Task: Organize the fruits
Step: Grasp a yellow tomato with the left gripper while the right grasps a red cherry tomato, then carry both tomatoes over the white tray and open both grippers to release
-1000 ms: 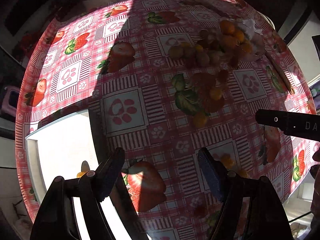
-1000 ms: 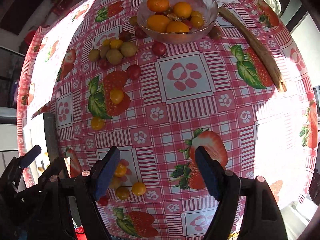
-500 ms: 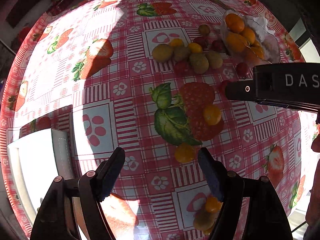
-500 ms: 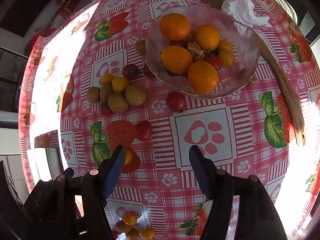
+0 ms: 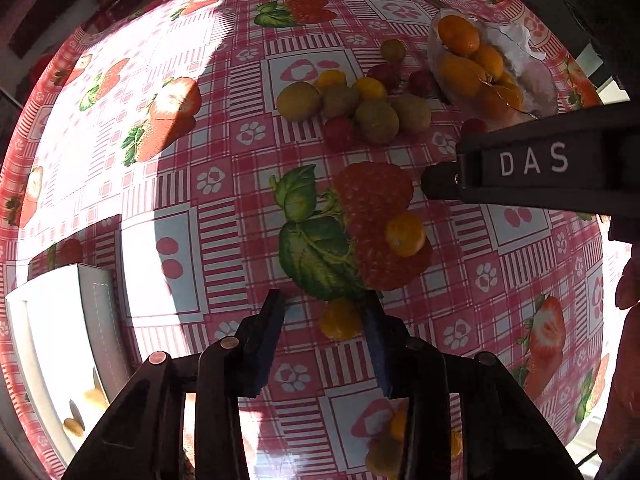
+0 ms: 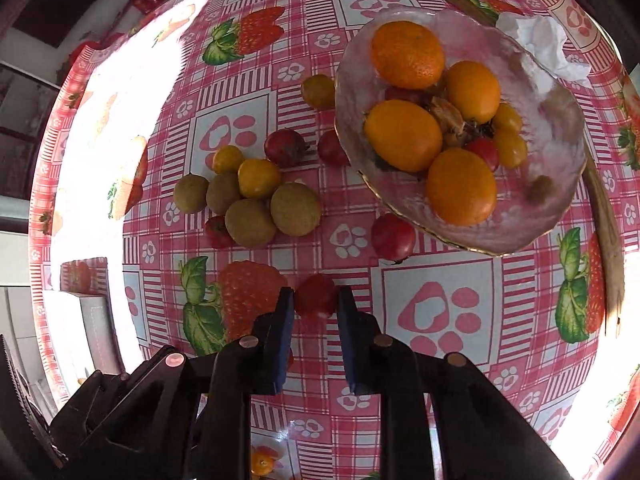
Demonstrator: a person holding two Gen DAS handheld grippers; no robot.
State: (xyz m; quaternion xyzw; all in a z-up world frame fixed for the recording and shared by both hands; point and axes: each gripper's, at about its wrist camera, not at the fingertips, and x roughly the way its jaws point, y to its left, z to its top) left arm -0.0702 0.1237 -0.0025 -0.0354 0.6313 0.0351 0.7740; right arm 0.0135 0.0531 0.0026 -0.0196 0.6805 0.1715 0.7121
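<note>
A small red fruit (image 6: 315,296) sits on the table (image 6: 256,80), on its pink checked strawberry cloth, pinched between the two blue fingers (image 6: 285,320) of the right gripper (image 6: 316,304); these have just been closing and now press on it from both sides. The gripper points steeply down at the cloth.

Left gripper (image 5: 326,312), also steeply down: its fingers (image 5: 269,332) have just been closing around a small yellow-orange fruit (image 5: 340,320). The right-side finger touches the fruit; a clear gap remains on the other side, so no clamp.

Another small orange fruit (image 5: 405,235) lies just beyond, on a printed strawberry. Further out is a cluster of brown-green, yellow and red fruits (image 6: 256,196). Beside it stands a glass bowl (image 6: 556,184) holding oranges and smaller fruits, a crumpled white tissue (image 6: 540,44) at its far rim. A white box (image 5: 60,328) stands at the table's left edge. The right gripper's black body crosses the left wrist view from the right.
</note>
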